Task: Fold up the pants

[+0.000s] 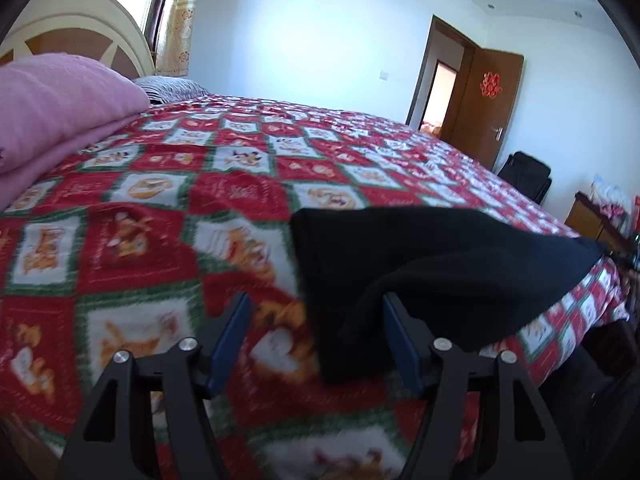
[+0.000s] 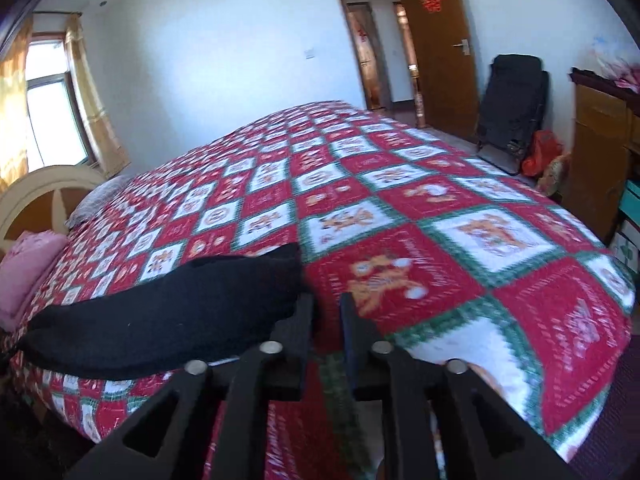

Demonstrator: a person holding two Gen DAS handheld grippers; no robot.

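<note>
Bed (image 1: 168,184) under a red, white and green patchwork quilt (image 2: 460,240), cartoon figures in the squares. Folded pink blanket (image 1: 60,96) at the head end, striped pillow (image 1: 172,86) behind it, cream headboard (image 1: 76,20) and yellow curtains (image 2: 96,120) by the window. Brown door (image 2: 436,48) open in the far wall, red paper cutout on it. Black bag (image 2: 514,108) leaning on the wall past the foot of the bed, wooden cabinet (image 2: 600,152) beside it. Nothing else lies on the quilt between the two tools.

Pants (image 1: 440,272): black, bunched into a long band along the near edge of the bed, partly raised off the quilt.

Left gripper (image 1: 316,340): fingers spread wide. One end of the pants drapes over the right-hand blue pad (image 1: 400,344) and hangs into the gap; the other pad is well clear of the cloth. No squeeze on it.

Right gripper (image 2: 326,320): fingers narrowly parted, a strip of quilt showing between them. The other end of the pants (image 2: 172,312) sits against the outside of the left-hand finger (image 2: 298,328); whether any cloth is caught there, cannot tell. Motion blur in both views.
</note>
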